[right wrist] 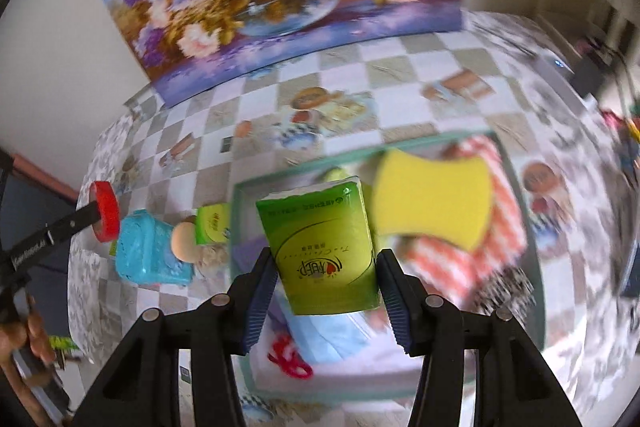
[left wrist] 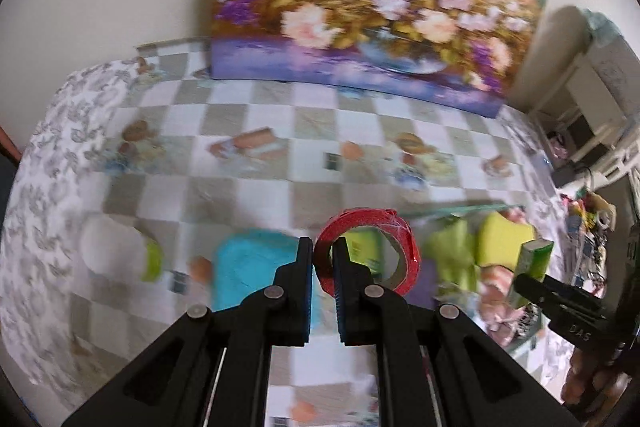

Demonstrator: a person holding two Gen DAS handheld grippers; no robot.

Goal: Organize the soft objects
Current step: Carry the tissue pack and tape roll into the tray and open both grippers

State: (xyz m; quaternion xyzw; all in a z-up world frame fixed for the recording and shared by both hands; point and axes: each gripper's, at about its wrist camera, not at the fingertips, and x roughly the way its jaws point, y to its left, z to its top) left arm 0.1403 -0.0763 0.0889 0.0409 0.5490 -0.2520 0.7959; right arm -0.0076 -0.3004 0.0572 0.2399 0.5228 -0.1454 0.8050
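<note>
Left hand-held gripper (left wrist: 322, 255) pinches tape roll (left wrist: 368, 251) wall; right hand-held gripper (right wrist: 326, 263) clamps tissue pack (right wrist: 320, 243) above tray (right wrist: 520, 187). Risk: roll pivots free from thin edge grip.

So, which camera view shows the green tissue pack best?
The right wrist view: the green tissue pack fills the centre, printed face visible, clamped in the right gripper above the tray. The left wrist view shows it only small and edge-on at the right margin.
</note>
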